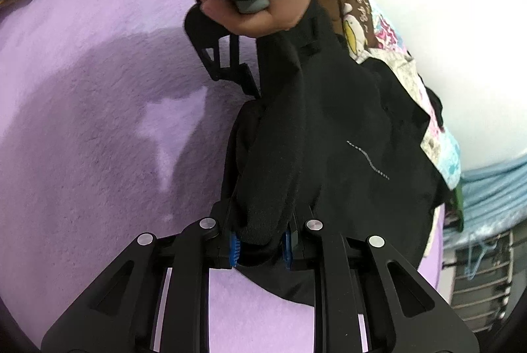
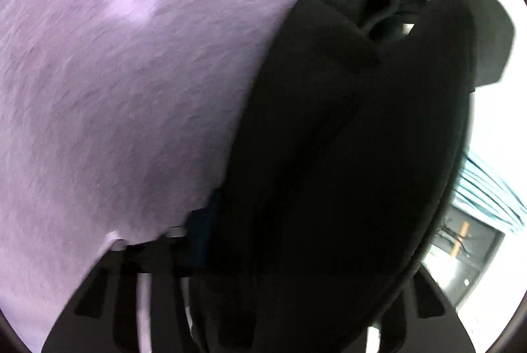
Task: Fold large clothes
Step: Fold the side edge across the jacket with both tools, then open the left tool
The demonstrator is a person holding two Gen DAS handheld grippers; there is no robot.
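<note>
A black garment (image 1: 332, 129) hangs bunched above a purple blanket (image 1: 82, 122). At six o'clock in the left wrist view, the left hand-held gripper (image 1: 260, 246) pinches a fold of it between blue pads. At twelve o'clock, a hand (image 1: 263, 7) holds the right hand-held gripper (image 1: 250, 79), its jaws buried in cloth; its grip cannot be told. A patterned cloth (image 1: 395, 56) lies at two o'clock.

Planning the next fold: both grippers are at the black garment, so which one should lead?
Left, probably. The left gripper is visibly shut on a bunched fold of the black garment over the purple mat. The right gripper's grip is hidden under blurred cloth.
</note>
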